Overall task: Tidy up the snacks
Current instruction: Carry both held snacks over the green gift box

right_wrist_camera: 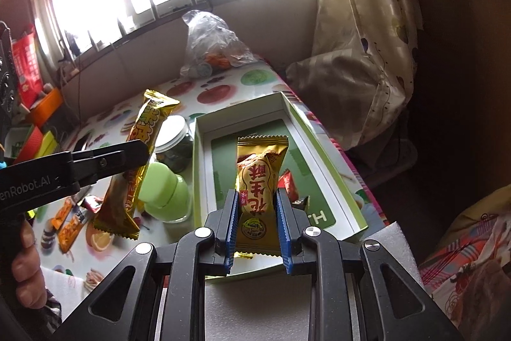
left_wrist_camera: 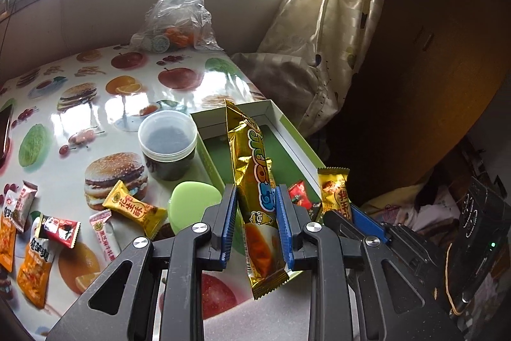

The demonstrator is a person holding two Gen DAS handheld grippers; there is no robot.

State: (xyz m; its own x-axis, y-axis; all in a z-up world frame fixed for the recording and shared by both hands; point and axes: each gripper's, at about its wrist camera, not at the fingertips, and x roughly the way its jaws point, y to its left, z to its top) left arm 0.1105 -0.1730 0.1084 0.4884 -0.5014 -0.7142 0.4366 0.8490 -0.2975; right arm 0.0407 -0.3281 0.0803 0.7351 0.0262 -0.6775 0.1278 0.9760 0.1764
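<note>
Foil wrappers are crinkling under both grips. Left gripper (left_wrist_camera: pixel 257 210) is clamping the long gold snack bar (left_wrist_camera: pixel 252 168) at mid-length, tip over the green box (left_wrist_camera: pixel 300 149) ahead. Right gripper (right_wrist_camera: pixel 255 213) is pinching the gold peanut candy (right_wrist_camera: pixel 260 178) above that box's floor. Both look light, slippery and crushable; holding across the filled middle seems safest.

The candy (right_wrist_camera: pixel 260 181) in the right gripper (right_wrist_camera: pixel 257 213) reads 花生酥, as does a candy on the table (left_wrist_camera: pixel 135 208). The left gripper's arm (right_wrist_camera: pixel 35 184) shows "enRobot.AI". The box (right_wrist_camera: pixel 322 216) floor shows "H".
</note>
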